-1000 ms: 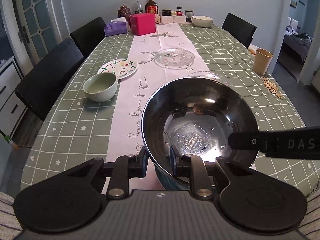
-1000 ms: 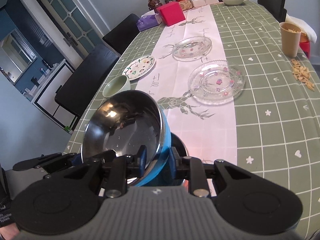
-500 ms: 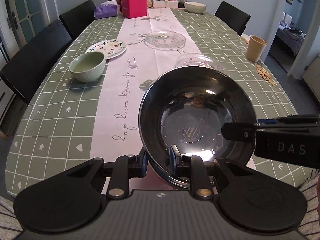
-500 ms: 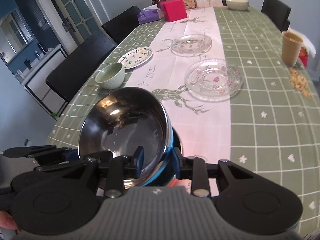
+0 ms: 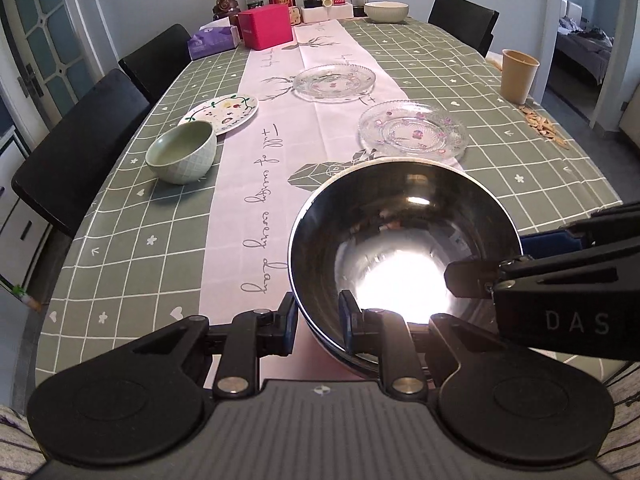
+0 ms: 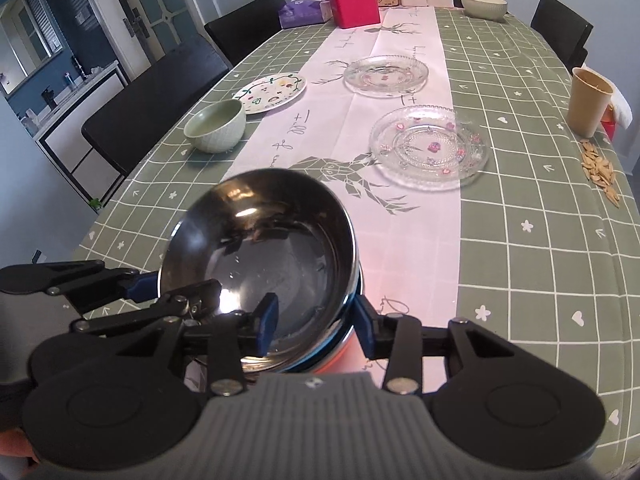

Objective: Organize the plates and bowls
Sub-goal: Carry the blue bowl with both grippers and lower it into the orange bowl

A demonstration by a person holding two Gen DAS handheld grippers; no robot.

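The left gripper point(image 5: 316, 316) pinches the near rim of the steel bowl point(image 5: 404, 256) low over the counter point(image 5: 132, 216), while the right gripper point(image 6: 316, 320) is opening, its pads straddling that rim.

There are three bowls: a shiny metal bowl point(image 5: 404, 240) near, a green bowl point(image 5: 182, 156) on the left, and a white bowl point(image 5: 386, 11) far away. There are three plates: two glass plates point(image 5: 412, 132) point(image 5: 334, 80) and one flowery plate point(image 5: 222, 110). There is one cup point(image 5: 518, 76) on the right.
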